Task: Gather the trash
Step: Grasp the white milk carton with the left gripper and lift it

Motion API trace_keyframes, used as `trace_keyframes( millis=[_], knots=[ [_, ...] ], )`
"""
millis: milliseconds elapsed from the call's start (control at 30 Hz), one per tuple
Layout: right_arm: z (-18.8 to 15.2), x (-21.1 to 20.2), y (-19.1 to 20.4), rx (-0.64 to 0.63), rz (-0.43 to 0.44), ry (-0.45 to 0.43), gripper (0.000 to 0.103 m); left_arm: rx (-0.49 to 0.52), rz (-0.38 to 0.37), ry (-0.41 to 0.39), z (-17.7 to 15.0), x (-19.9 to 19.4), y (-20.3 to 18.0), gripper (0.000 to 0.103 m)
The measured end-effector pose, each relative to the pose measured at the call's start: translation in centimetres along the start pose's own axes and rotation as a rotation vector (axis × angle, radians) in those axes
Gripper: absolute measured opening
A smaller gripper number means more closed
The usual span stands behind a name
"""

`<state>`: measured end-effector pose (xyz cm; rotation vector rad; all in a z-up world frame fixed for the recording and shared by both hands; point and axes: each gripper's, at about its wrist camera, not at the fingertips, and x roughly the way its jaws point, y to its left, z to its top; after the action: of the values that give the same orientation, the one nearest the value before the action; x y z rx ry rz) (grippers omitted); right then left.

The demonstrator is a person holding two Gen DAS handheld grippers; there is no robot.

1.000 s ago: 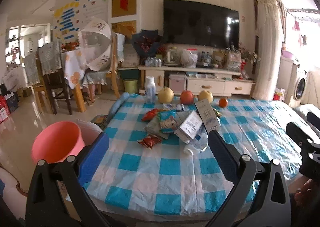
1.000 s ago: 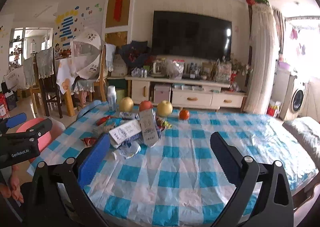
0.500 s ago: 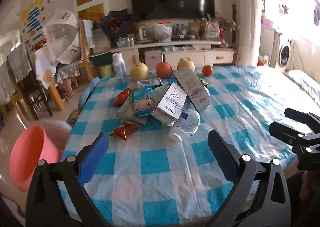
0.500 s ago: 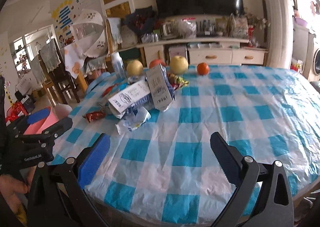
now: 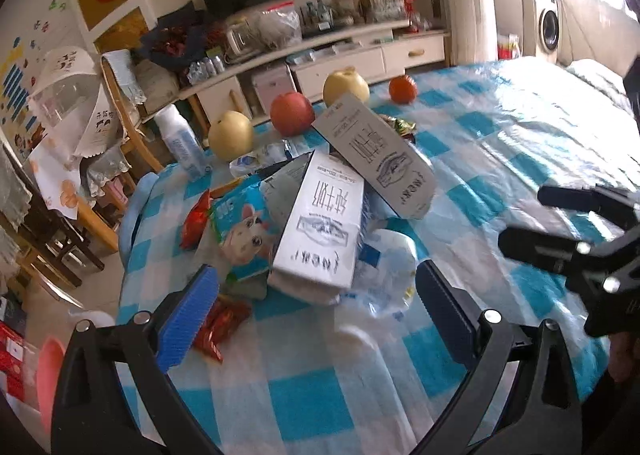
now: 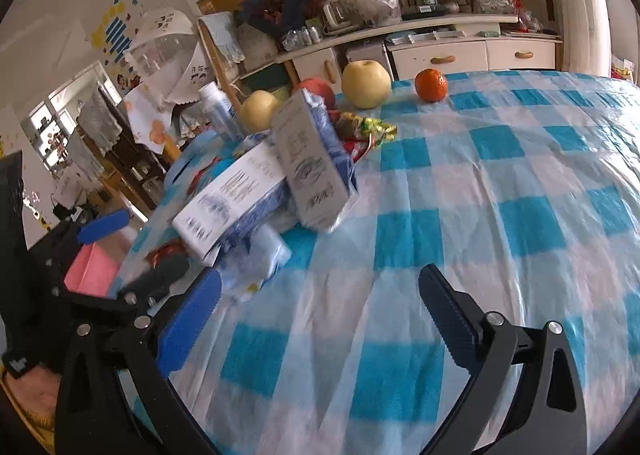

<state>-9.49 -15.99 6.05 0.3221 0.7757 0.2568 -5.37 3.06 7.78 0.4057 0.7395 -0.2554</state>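
A pile of trash lies on the blue-checked table [image 5: 328,407]: two grey milk cartons [image 5: 320,231] [image 5: 376,155], a blue snack bag with a dog face [image 5: 244,235], red wrappers [image 5: 218,325] and a crumpled white plastic bag [image 5: 390,267]. My left gripper [image 5: 316,307] is open and empty, just in front of the near carton. My right gripper [image 6: 318,313] is open and empty over bare cloth, right of the pile [image 6: 256,191]. The right gripper also shows in the left wrist view [image 5: 572,239].
Two pears [image 5: 231,135] [image 5: 346,87], an apple [image 5: 292,113] and an orange [image 5: 402,89] sit behind the pile, with a white bottle [image 5: 180,143] at the left. A pink bin [image 6: 90,269] stands off the table's left edge. Chairs and a TV cabinet lie beyond.
Both grippers have moved forward and tilted down toward the table; the trash pile is much closer. Both stay open and empty.
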Motion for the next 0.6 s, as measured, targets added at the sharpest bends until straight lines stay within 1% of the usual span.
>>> trace_keyframes(
  millis=[67, 133, 200, 233, 267, 367, 433, 500, 600],
  knots=[
    [1.0, 0.9, -0.4, 0.000, 0.002, -0.012, 0.098, 0.007, -0.008, 0.024, 0.6, 1.3, 0.0, 0.099],
    [2.2, 2.0, -1.0, 0.017, 0.016, -0.019, 0.096, 0.021, 0.017, 0.050, 1.5, 2.7, 0.1, 0.099],
    [3.3, 3.1, -1.5, 0.034, 0.025, -0.023, 0.090, 0.036, 0.031, 0.064, 2.3, 3.8, 0.1, 0.099],
    [3.8, 3.6, -1.7, 0.038, 0.032, -0.021, 0.084, 0.043, 0.035, 0.072, 2.5, 4.2, 0.1, 0.099],
    [4.3, 4.2, -1.7, 0.039, 0.039, -0.019, 0.083, 0.054, 0.039, 0.085, 2.8, 4.8, 0.0, 0.099],
    [5.1, 6.0, -2.0, 0.040, 0.053, -0.008, 0.083, 0.079, 0.042, 0.122, 3.2, 6.3, -0.5, 0.099],
    [5.5, 6.9, -2.3, 0.045, 0.057, 0.002, 0.083, 0.099, 0.060, 0.136, 3.4, 7.2, -0.7, 0.099],
    [5.6, 7.4, -3.0, 0.070, 0.058, 0.023, 0.083, 0.099, 0.070, 0.154, 3.5, 7.9, -0.6, 0.099],
    [5.3, 8.2, -3.9, 0.137, 0.115, 0.076, 0.083, 0.081, 0.069, 0.172, 3.6, 8.7, -0.3, 0.099]
  ],
)
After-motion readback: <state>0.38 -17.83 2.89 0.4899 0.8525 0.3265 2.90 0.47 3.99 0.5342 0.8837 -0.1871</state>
